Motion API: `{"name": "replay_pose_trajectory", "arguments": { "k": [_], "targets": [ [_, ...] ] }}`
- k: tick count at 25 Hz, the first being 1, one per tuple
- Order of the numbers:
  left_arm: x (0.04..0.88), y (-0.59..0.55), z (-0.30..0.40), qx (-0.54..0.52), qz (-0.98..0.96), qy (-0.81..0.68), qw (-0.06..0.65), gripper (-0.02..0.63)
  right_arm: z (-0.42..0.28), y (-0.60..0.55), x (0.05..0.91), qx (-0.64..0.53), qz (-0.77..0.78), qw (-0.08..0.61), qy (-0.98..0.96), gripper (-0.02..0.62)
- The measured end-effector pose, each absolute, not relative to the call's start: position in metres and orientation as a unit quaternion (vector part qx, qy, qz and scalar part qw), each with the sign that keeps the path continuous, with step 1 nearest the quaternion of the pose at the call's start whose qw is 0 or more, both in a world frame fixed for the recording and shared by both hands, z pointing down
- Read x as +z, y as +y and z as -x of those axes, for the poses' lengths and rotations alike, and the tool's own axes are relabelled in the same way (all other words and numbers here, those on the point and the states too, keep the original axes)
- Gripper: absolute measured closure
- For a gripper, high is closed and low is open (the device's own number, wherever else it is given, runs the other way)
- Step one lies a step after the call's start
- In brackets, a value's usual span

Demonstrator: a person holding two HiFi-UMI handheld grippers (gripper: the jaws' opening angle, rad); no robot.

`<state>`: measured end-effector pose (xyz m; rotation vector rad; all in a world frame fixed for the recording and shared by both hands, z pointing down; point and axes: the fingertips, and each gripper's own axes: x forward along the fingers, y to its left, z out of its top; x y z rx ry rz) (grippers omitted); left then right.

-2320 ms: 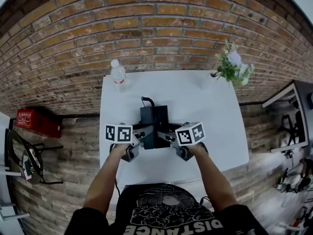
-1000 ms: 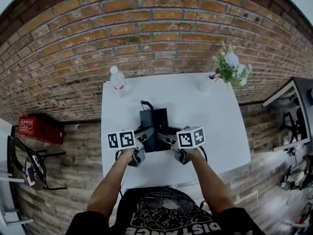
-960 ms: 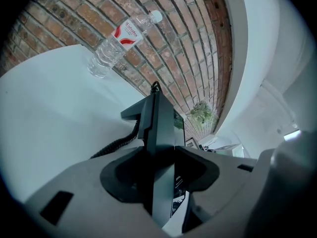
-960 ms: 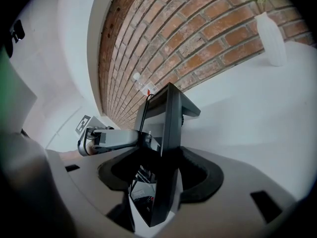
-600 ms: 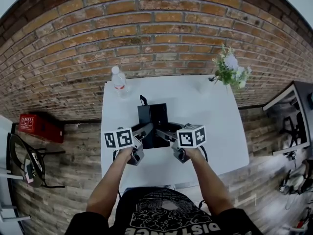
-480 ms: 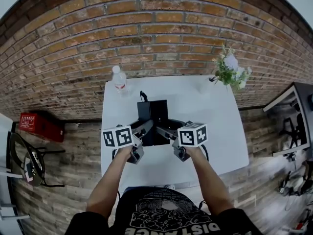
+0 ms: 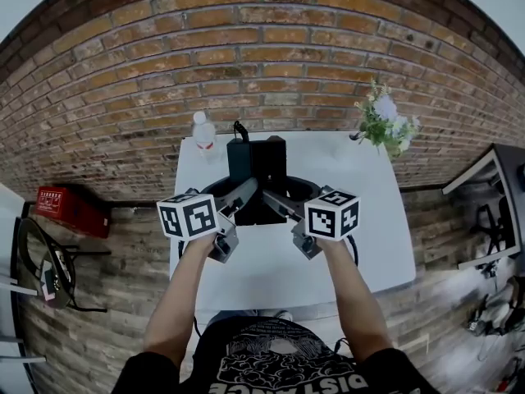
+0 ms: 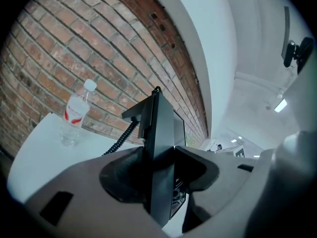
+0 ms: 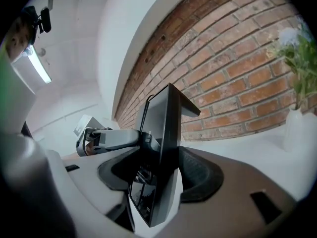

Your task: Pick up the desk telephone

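The black desk telephone (image 7: pixel 256 169) hangs in the air above the white table (image 7: pixel 373 220), held between my two grippers. My left gripper (image 7: pixel 244 194) is shut on its left edge, and my right gripper (image 7: pixel 273 199) is shut on its right edge. In the left gripper view the telephone (image 8: pixel 161 133) stands edge-on between the pads of the left gripper (image 8: pixel 159 168), its coiled cord (image 8: pixel 119 140) trailing down. In the right gripper view the telephone (image 9: pixel 167 133) is clamped the same way in the right gripper (image 9: pixel 159 176), and the left gripper (image 9: pixel 106 139) shows beyond it.
A water bottle (image 7: pixel 203 131) stands at the table's back left corner, against the brick wall. A vase of flowers (image 7: pixel 382 120) stands at the back right. A red crate (image 7: pixel 64 208) lies on the floor to the left, and a dark rack (image 7: pixel 492 195) stands to the right.
Both grippers have risen together with the telephone clamped between them. It has left the table top and now sits higher and closer to the head camera.
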<state>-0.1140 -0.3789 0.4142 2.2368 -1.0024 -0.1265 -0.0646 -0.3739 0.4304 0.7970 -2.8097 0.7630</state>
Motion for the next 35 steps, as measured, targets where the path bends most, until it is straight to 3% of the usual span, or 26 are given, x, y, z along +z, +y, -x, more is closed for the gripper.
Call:
{"name": "replay_pose_trajectory", "arguments": {
  "k": [20,35],
  "targets": [
    [0.282,-0.336,0.105,-0.084,-0.896,-0.395,0.183,0.417,0.057,-0.339,0.304,0.113,-0.261,-0.013,-0.959,0.352],
    [0.276,-0.317,0.103,-0.09,-0.895,-0.399,0.179,0.417,0.055,-0.32,0.297,0.102,-0.255,-0.009,-0.961,0.351]
  ]
}}
